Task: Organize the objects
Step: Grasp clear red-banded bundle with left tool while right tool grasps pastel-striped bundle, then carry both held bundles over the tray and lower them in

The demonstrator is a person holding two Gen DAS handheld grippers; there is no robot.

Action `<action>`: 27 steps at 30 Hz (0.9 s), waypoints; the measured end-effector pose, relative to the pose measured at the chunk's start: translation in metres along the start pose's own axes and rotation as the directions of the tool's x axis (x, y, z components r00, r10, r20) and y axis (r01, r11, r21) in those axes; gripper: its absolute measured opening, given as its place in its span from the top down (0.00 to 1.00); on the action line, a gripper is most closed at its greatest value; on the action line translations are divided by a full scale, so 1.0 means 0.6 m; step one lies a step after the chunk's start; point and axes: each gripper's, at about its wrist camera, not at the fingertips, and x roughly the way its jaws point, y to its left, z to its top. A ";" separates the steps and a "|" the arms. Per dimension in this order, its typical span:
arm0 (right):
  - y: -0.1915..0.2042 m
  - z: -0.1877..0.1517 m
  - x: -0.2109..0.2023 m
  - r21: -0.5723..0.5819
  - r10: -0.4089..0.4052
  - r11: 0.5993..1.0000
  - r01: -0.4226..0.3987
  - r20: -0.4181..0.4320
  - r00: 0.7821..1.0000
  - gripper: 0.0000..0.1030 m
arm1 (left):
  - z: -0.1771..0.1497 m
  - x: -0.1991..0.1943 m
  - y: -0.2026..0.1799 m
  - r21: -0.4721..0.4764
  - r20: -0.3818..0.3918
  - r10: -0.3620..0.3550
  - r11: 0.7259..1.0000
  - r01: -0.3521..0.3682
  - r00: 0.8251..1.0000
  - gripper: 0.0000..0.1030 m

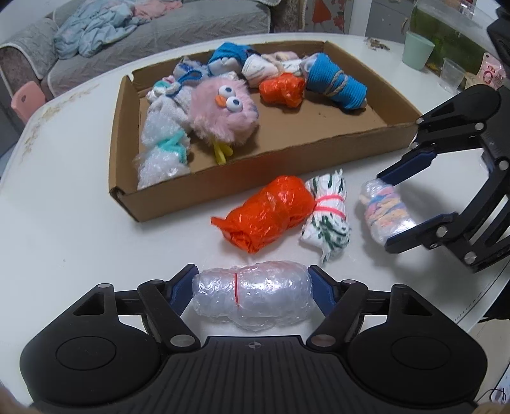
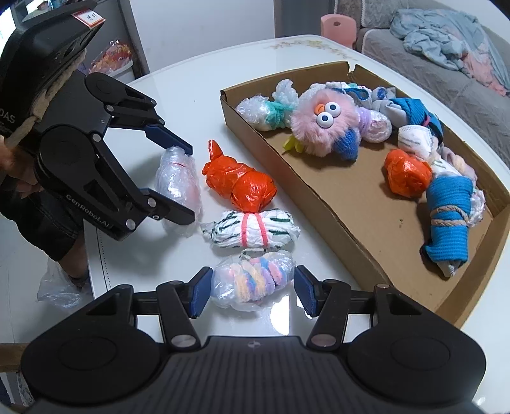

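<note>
My left gripper (image 1: pixel 253 288) is shut on a clear bubble-wrap bundle (image 1: pixel 251 294) tied with a red band, its pads touching both ends; the bundle rests on the white table (image 1: pixel 79 239). My right gripper (image 2: pixel 251 291) is open around a clear bundle of pastel yarn (image 2: pixel 251 280), with small gaps at both pads. Between them lie an orange plastic bundle (image 1: pixel 267 211) and a white-and-green bundle (image 1: pixel 326 211). The cardboard tray (image 1: pixel 122 165) holds a pink fluffy toy (image 1: pixel 223 111) and several wrapped bundles. The left gripper also shows in the right wrist view (image 2: pixel 188 184).
A green cup (image 1: pixel 417 51) and a clear plastic cup (image 1: pixel 451 74) stand at the table's far right. A sofa with blue clothes (image 1: pixel 95 28) sits behind the table. A pink stool (image 1: pixel 27 98) stands near the table's left edge.
</note>
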 end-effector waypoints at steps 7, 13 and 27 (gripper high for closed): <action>0.014 -0.022 -0.006 0.010 -0.014 1.000 0.014 -0.036 0.999 0.50 | -0.009 -0.011 -0.012 0.039 -0.018 0.020 0.999 -0.019 1.000 0.24; 0.035 -0.036 -0.021 0.016 -0.034 0.999 0.034 -0.043 0.999 0.50 | -0.006 -0.030 -0.024 0.095 -0.017 0.048 0.994 -0.046 0.999 0.24; 0.034 -0.053 -0.033 0.042 -0.078 0.996 0.080 -0.048 0.996 0.50 | -0.003 -0.041 -0.057 0.213 0.021 0.093 0.972 -0.096 0.995 0.24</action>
